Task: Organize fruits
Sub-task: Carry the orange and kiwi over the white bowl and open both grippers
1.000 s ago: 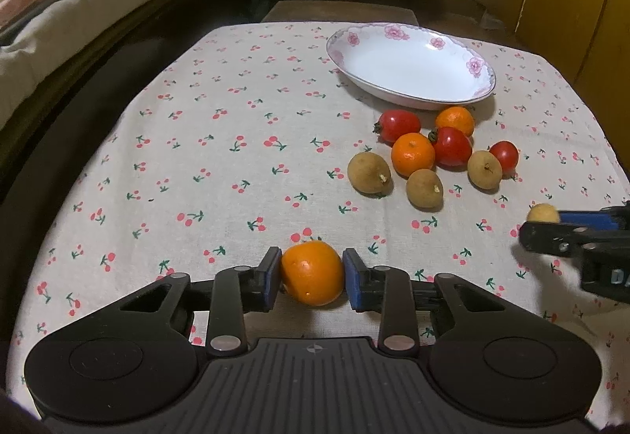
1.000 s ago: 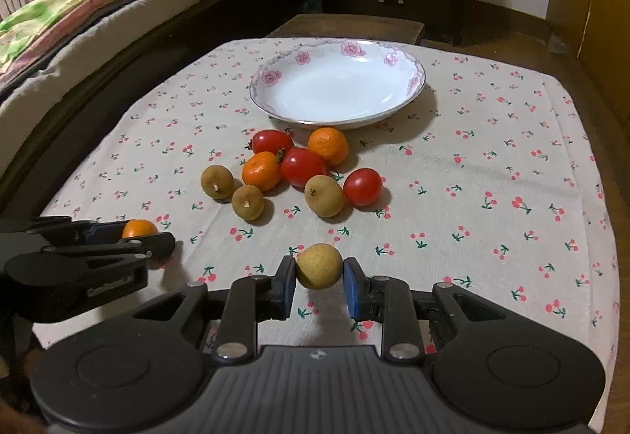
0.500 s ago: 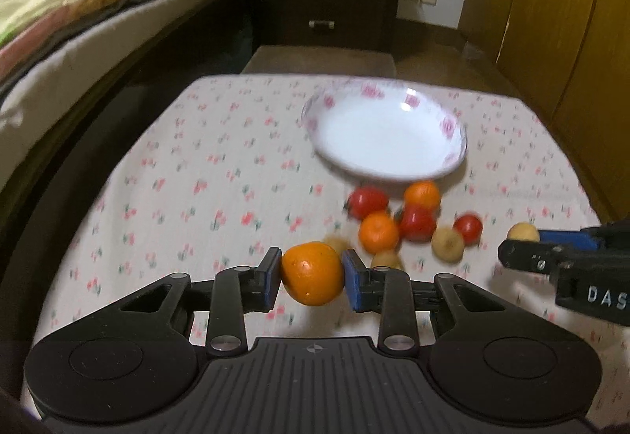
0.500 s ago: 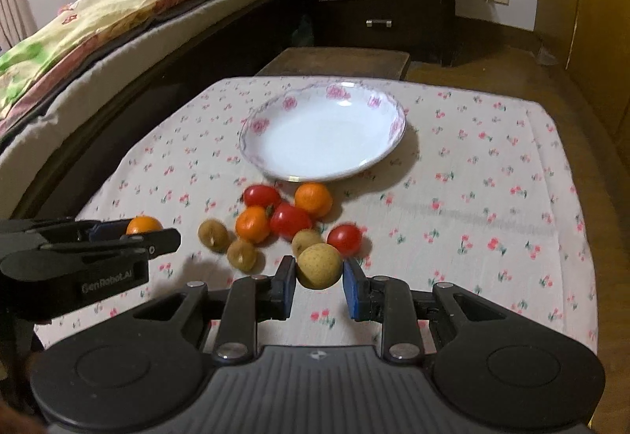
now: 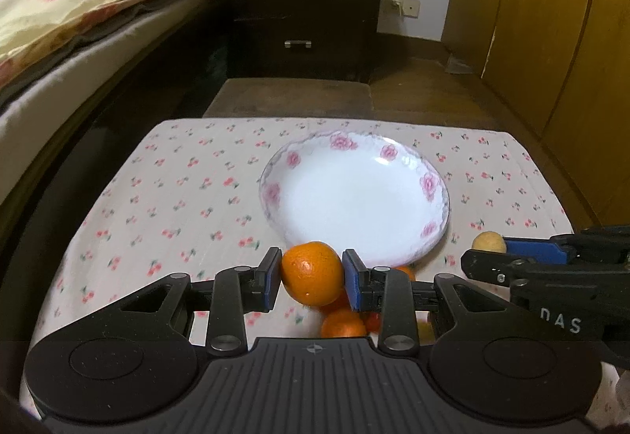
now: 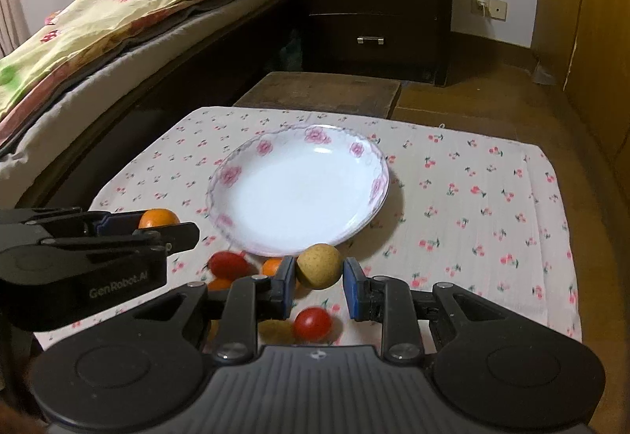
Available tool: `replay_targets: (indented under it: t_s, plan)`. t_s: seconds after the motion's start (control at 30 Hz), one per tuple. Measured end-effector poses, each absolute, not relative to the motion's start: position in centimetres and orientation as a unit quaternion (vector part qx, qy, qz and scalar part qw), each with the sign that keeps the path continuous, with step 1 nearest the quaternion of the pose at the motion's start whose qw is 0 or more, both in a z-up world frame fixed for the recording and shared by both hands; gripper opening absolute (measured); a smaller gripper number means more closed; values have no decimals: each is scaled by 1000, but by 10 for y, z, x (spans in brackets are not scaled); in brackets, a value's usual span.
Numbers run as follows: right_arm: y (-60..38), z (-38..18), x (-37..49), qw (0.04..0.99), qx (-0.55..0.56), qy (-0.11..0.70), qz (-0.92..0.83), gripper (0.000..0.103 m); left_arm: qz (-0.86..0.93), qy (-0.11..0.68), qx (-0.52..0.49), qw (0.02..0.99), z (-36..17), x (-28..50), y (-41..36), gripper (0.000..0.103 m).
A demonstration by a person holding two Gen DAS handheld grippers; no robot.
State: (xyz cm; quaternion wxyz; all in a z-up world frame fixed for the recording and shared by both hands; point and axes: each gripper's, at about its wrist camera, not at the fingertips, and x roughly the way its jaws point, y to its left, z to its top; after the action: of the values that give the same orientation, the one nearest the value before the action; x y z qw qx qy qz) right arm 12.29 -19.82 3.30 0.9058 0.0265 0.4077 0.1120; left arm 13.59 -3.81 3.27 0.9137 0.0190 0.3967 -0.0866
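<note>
Carrying 2 fruits up to the plate at once

Left tongs [image 5: 312, 278] are clamped on an orange [image 5: 312, 272], right tongs [image 6: 319, 282] on a tan round fruit [image 6: 319, 265], both held above the loose pile near the worktop's near edge. The empty plate [image 6: 232, 174] sits toward the far edge, so I'd guess it's the drop spot.

A bedroom beyond the table

A dark wooden two-drawer nightstand [image 6: 378, 12] stands against the white wall, clutter and a white cable on top. Beside it a bed with a pink-and-yellow floral quilt [image 6: 118, 16]. Yellow-brown wooden wardrobe doors [image 5: 551, 40] line the other side.
</note>
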Motion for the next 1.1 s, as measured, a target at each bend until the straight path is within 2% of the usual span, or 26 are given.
replay_targets:
  t_s: [0.63,1.1]
  plan:
    - [-197,15,195,899,33,419,120,28,-89,406,22,909,18,196,-56,41]
    - [-195,-3,214,888,32,438,136,28,-84,423,26,902,3,209,-60,42]
